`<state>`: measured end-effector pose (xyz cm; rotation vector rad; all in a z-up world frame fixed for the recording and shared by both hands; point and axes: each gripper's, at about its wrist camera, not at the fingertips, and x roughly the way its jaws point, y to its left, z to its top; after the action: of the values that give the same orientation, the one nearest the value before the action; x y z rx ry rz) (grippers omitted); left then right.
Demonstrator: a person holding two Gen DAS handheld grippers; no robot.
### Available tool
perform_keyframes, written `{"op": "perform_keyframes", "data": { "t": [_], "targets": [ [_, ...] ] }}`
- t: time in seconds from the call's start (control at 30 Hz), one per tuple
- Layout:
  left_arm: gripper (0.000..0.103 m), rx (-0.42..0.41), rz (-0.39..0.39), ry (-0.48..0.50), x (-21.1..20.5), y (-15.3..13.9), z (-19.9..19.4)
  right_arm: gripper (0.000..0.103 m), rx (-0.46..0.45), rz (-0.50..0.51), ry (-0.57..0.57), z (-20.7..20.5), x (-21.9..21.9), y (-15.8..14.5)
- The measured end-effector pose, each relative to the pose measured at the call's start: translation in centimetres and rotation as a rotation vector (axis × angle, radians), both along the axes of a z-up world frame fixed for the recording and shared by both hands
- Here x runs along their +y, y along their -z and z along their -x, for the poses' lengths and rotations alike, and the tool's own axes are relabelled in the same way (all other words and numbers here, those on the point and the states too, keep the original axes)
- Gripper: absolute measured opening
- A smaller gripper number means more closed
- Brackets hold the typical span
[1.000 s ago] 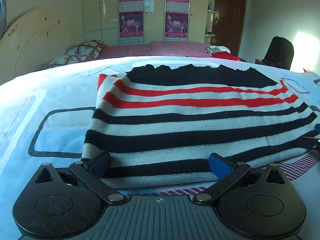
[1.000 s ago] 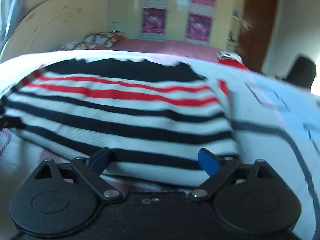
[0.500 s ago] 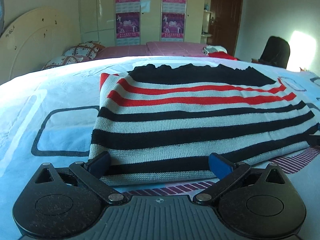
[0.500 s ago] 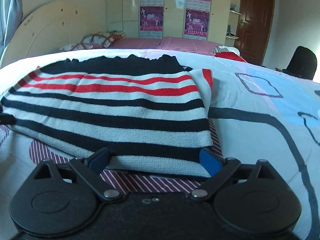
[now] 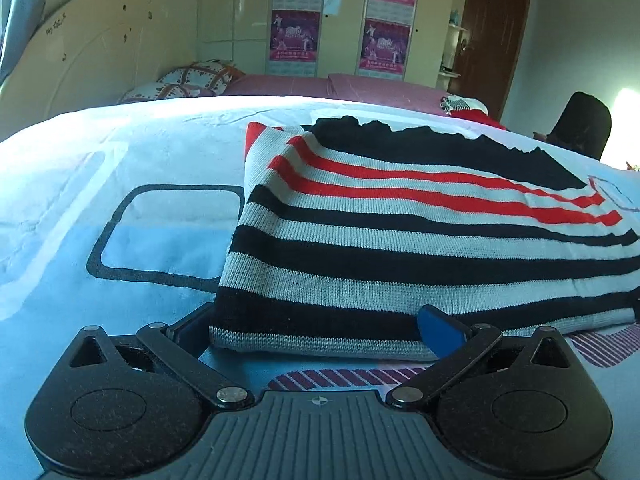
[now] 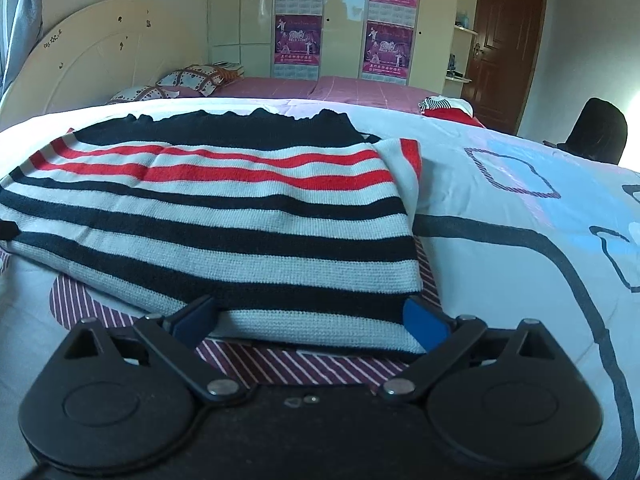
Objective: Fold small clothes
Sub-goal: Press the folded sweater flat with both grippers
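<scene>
A folded knit sweater [image 5: 400, 240] with black, white and red stripes lies flat on the blue-and-white bedsheet [image 5: 80, 220]. My left gripper [image 5: 316, 320] is open and low at the sweater's near left corner. The hem lies between its jaws and hides part of the left finger. In the right wrist view the sweater [image 6: 220, 232] fills the left and middle. My right gripper [image 6: 308, 312] is at the near right corner, its jaws opening. The hem sits between the blue pads [image 6: 420, 320] without being pinched.
A purple striped patch [image 6: 280, 364] of the sheet shows under the hem. Behind are a pink bed [image 6: 340, 88] with pillows [image 6: 188, 80] and a red garment [image 6: 448, 112]. A cream headboard [image 6: 80, 52], a postered wardrobe, a brown door [image 6: 508, 40] and a black chair [image 6: 600, 128] stand further back.
The left gripper has shifted left and closer, so the sweater's near left corner now lies between its jaws. The right wrist view has steadied from a blur, and its jaws stand a little wider.
</scene>
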<state>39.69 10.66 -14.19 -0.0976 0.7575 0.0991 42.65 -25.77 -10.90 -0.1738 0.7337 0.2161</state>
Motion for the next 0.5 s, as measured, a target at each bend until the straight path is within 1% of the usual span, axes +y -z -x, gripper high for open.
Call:
{"op": "perform_keyframes", "data": {
  "t": [0.27, 0.4, 0.5],
  "targets": [
    [0.103, -0.004, 0.002, 0.011, 0.16, 0.10, -0.02, 0.099, -0.021, -0.005, -0.011, 0.37, -0.10, 0.28],
    [0.103, -0.008, 0.009, 0.013, 0.23, 0.14, 0.08, 0.101, -0.018, 0.005, -0.011, 0.23, -0.04, 0.29],
    [0.103, 0.011, 0.023, 0.007, 0.65, -0.31, 0.16, 0.102, -0.009, 0.016, -0.008, 0.07, 0.10, 0.20]
  ]
}}
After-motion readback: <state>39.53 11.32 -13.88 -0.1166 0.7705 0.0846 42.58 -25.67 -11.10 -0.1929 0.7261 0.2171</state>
